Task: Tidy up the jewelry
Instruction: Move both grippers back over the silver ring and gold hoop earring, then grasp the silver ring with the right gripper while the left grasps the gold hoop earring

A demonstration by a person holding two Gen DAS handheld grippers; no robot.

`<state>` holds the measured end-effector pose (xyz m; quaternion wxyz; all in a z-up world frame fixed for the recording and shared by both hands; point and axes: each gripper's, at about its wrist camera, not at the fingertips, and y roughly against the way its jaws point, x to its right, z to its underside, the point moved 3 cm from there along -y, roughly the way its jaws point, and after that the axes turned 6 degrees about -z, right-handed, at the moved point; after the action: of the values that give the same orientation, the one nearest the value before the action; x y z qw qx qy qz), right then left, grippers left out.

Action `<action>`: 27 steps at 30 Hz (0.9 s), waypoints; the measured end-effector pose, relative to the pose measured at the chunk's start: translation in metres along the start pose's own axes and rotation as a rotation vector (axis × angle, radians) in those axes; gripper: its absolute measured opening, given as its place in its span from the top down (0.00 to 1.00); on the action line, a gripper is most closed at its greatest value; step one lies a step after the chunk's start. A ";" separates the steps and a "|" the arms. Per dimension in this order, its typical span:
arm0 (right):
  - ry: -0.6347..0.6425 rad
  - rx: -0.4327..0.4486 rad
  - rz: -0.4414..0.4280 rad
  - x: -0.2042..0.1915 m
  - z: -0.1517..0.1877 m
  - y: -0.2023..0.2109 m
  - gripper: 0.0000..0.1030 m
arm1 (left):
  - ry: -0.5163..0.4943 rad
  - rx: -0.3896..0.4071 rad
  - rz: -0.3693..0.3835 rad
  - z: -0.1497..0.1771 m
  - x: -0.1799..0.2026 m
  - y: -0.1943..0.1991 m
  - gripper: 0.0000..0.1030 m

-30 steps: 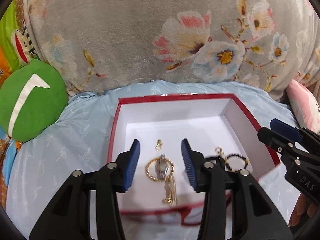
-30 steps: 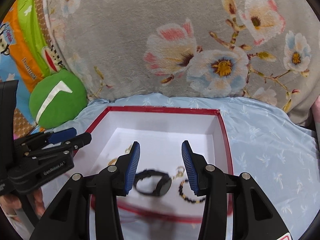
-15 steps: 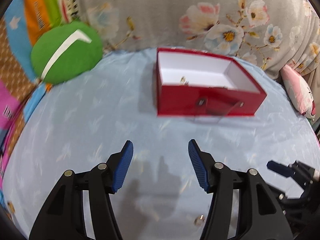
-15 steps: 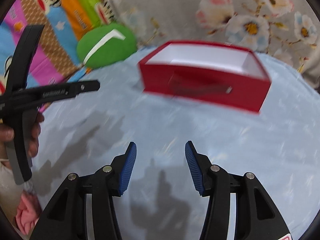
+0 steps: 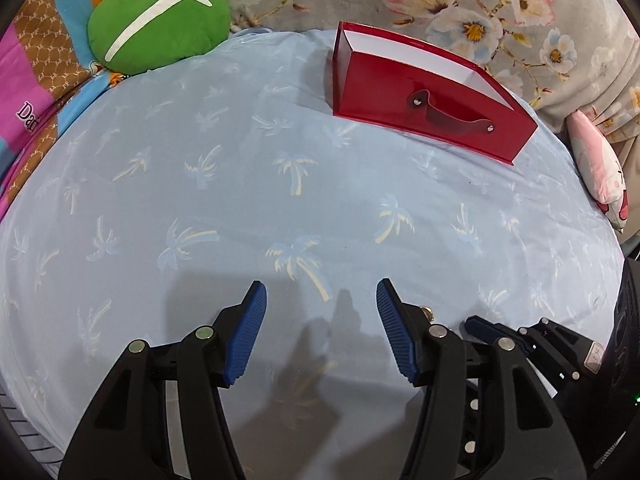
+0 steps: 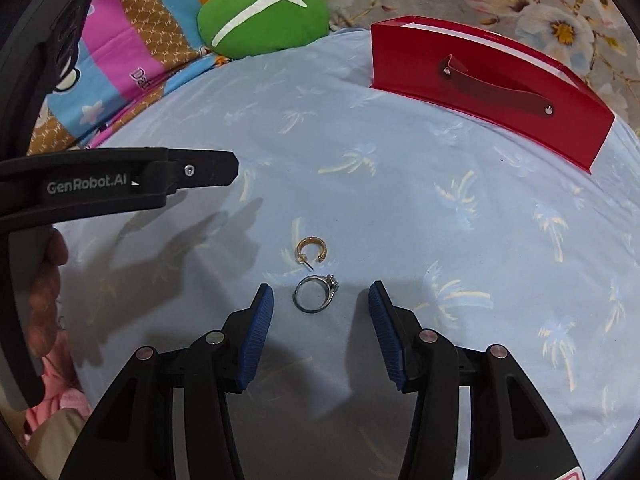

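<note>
**Both grippers down over the bed, two small pieces left on the sheet**

Light blue bedsheet (image 6: 400,208) with a palm-tree print fills most of both views, with a grey floral blanket (image 5: 500,8) bunched up at the far edge and a round green cushion (image 6: 264,20) off to the far left.

Right gripper (image 6: 321,300) is angled down at the sheet, and its jaws have just been closing a bit. They're still spread, though, with the blue pads not touching anything. Sitting right between the tips is a silver ring (image 6: 316,294) with a little stone setting, lying flat on the sheet. Just past it, a bit further from the gripper, is a gold hoop earring (image 6: 311,251), close to the ring but not touching it.

Left gripper (image 5: 320,300) is spread too, with only bare sheet between its pads. Something small and gold peeks out just behind its right finger, too hidden to tell what.

Red box (image 6: 492,84) sits well ahead of both grippers and to the right, open top, strap handle on the near wall. Can't see inside it from this angle.

A hand (image 6: 46,292) holds the left gripper at the left edge of the right wrist view.
</note>
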<state>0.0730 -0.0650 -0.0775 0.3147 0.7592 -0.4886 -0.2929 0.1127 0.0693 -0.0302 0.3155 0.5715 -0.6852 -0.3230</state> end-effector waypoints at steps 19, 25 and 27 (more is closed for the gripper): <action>-0.173 0.085 0.116 0.076 -0.010 0.052 0.82 | -0.125 -0.057 0.117 0.020 0.069 -0.027 0.53; -0.199 0.089 0.102 0.081 -0.010 0.051 0.82 | -0.142 -0.054 0.127 0.019 0.072 -0.029 0.84; -0.203 0.094 0.100 0.083 -0.010 0.052 0.82 | -0.149 -0.049 0.129 0.020 0.073 -0.029 0.85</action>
<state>0.0809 -0.1563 -0.0427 0.2416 0.7142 -0.5686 -0.3290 0.1025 -0.0055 -0.0607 0.2979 0.4928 -0.7339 -0.3603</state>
